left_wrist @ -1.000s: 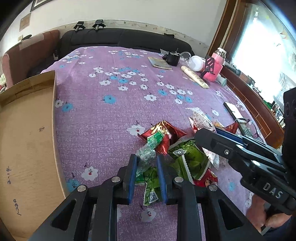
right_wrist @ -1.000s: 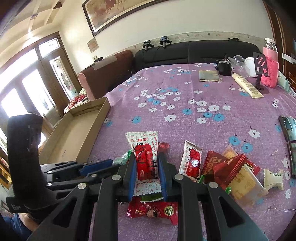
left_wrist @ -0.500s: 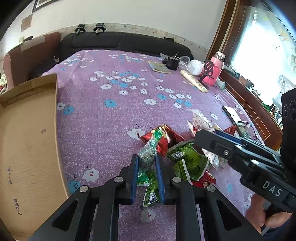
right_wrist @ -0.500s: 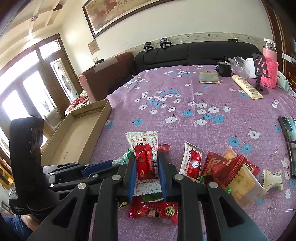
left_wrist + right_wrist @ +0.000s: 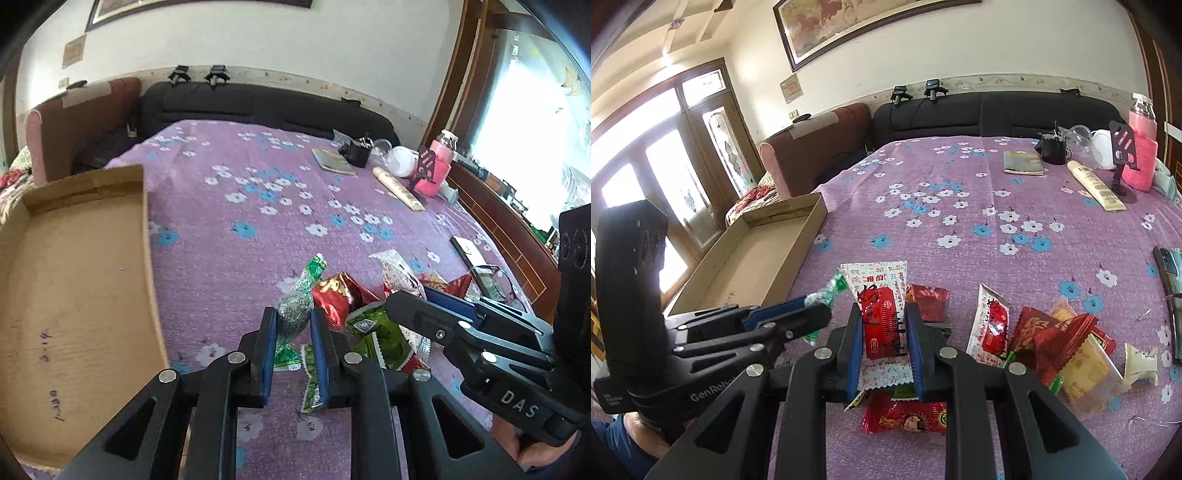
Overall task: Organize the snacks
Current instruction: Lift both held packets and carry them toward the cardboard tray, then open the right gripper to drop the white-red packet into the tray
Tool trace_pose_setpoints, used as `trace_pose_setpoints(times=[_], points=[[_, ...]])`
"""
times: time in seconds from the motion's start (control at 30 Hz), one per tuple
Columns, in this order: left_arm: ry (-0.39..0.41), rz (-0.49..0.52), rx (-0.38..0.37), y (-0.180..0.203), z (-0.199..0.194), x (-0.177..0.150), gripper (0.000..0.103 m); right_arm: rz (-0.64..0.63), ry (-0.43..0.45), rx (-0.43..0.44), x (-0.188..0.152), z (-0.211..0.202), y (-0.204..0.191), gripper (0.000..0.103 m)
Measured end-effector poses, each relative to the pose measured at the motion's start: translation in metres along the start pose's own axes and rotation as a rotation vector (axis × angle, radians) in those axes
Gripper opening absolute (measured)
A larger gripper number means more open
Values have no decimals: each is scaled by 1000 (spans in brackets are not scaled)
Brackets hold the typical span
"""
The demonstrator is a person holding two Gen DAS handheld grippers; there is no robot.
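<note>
The left gripper (image 5: 293, 325) has its fingers closed to a narrow gap on a green candy (image 5: 295, 308), pinching the bulged middle; both twisted ends stick out free. The candy is raised above the snack pile (image 5: 373, 325) on the purple cloth (image 5: 229, 236), near the camera and right of the box (image 5: 74, 295).

The right gripper (image 5: 884, 332) has its fingers closed on a white-and-red sachet (image 5: 879, 295), gripped across its flat body at mid-length, over the same pile.

Handling, as a judgement: both items are light, with thin, slick film wrappers that crumple. The candy likely has a firm core, so grip there, not on the twisted ends. The sachet is limp; grip away from the crimped edges, which may slide out. The box, on the left, appears empty.
</note>
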State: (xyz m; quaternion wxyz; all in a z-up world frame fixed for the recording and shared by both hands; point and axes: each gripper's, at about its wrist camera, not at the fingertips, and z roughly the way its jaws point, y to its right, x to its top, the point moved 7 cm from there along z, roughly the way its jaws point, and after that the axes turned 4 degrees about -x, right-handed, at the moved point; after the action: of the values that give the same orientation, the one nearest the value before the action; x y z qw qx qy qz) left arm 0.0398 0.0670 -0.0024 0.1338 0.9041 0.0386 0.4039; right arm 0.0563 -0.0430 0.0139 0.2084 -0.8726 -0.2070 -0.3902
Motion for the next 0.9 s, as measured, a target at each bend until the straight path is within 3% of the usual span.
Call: trace_pose_setpoints(times=[0.33, 0.7, 0.9], points=[[90, -40, 26, -27, -47, 8, 18, 32, -17, 33, 5, -5, -14, 21], [142, -181, 145, -118, -87, -3, 19, -67, -83, 201, 10, 11, -119, 22], [135, -269, 219, -164, -92, -17, 19, -139, -114, 238, 3, 31, -167, 22]])
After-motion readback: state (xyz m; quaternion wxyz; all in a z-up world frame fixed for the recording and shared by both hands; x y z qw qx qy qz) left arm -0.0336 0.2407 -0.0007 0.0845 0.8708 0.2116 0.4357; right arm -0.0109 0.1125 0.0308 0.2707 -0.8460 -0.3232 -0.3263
